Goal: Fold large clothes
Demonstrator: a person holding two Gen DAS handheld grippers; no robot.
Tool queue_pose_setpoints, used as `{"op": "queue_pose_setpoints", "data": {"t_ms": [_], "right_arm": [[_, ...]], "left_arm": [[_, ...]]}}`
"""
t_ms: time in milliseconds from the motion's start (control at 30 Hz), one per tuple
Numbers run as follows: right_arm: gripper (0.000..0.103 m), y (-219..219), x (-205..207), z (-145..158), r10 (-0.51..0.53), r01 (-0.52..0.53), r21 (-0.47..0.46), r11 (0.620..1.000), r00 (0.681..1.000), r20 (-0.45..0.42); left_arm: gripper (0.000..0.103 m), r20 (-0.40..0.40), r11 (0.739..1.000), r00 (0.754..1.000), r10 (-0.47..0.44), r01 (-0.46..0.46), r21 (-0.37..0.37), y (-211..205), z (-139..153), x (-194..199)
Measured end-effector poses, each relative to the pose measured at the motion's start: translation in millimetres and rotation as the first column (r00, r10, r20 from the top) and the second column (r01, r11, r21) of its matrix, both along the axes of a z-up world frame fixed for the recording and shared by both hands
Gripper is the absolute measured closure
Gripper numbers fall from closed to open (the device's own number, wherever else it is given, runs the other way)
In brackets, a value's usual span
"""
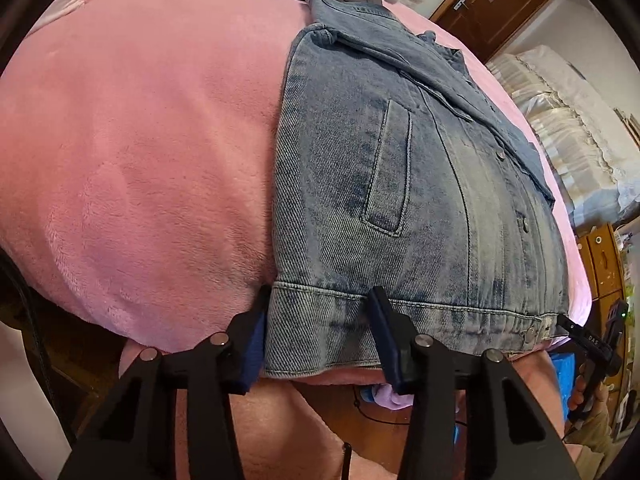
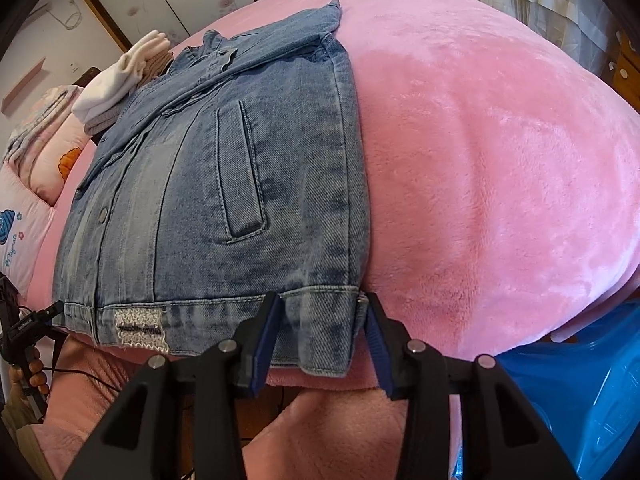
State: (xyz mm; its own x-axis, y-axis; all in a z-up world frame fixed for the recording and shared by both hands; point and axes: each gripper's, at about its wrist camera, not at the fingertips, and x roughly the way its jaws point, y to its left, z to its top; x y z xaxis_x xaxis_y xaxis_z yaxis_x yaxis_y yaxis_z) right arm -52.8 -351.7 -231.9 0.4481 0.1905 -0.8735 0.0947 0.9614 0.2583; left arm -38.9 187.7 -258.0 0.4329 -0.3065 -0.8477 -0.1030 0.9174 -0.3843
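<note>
One denim jacket [image 1: 400, 184] on a pink blanket [image 1: 140, 160]; two tongs, left [image 1: 320, 344] and right [image 2: 320, 344], each straddle its hem, unclenched.

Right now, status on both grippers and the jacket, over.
Left gripper and right gripper each straddle a hem corner, pads not clamped. Denim jacket flat on pink blanket, sleeves folded in. Nothing in the way.
</note>
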Motion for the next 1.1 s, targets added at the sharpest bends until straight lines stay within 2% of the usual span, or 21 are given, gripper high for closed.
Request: {"op": "queue_pose_setpoints", "data": {"t_ms": [100,167,267,333,400,533,800,1000,1100], "right_arm": [[0.061,-0.2,1.1,-3.1,-0.007,0.007,0.007,1.000,1.000,-0.007],[0.065,2.8,1.9,-1.8,-0.009,0.009,-0.010,1.000,1.000,-0.006],[0.075,14.2,-0.1,6.5,0.013,-0.013,-0.079,0.997,1.000,0.004],[0.080,20.4,-2.5,15.5,0.022,-0.020,-0.113,0.993,1.000,0.018],[0.085,21.7,-6.2,28.6,0.022,-0.017,-0.107,0.994,0.999,0.046],[0.087,18.5,-11.6,64.4,0.003,0.002,-0.036,0.999,0.992,0.123],[0.088,40.7,4.1,136.4,0.063,-0.057,-0.027,0.998,0.960,0.273],[0.089,45.3,33.9,183.4,0.069,-0.076,0.005,0.997,0.929,0.364],[0.089,38.9,57.1,200.6,0.037,-0.055,0.035,0.998,0.922,0.385]], "left_arm": [[0.071,-0.003,0.998,1.000,-0.015,0.015,0.059,-11.2,3.5,3.5],[0.088,0.011,0.992,0.999,-0.039,0.038,0.123,-23.9,10.4,4.9],[0.090,0.012,0.979,0.999,-0.039,0.036,0.201,-36.7,19.6,5.2],[0.091,0.010,0.981,1.000,-0.001,-0.001,0.195,-35.7,24.4,4.9],[0.092,0.013,0.984,0.999,0.038,-0.040,0.176,-33.1,32.2,3.0],[0.093,0.066,0.982,0.996,0.051,-0.062,0.176,-32.7,59.7,0.1],[0.093,0.225,0.985,0.973,0.057,-0.091,0.147,-39.2,132.2,9.4],[0.093,0.309,0.982,0.949,0.059,-0.111,0.151,-40.5,179.1,40.4],[0.093,0.341,0.982,0.937,0.069,-0.124,0.142,-37.0,201.9,62.5]]}}
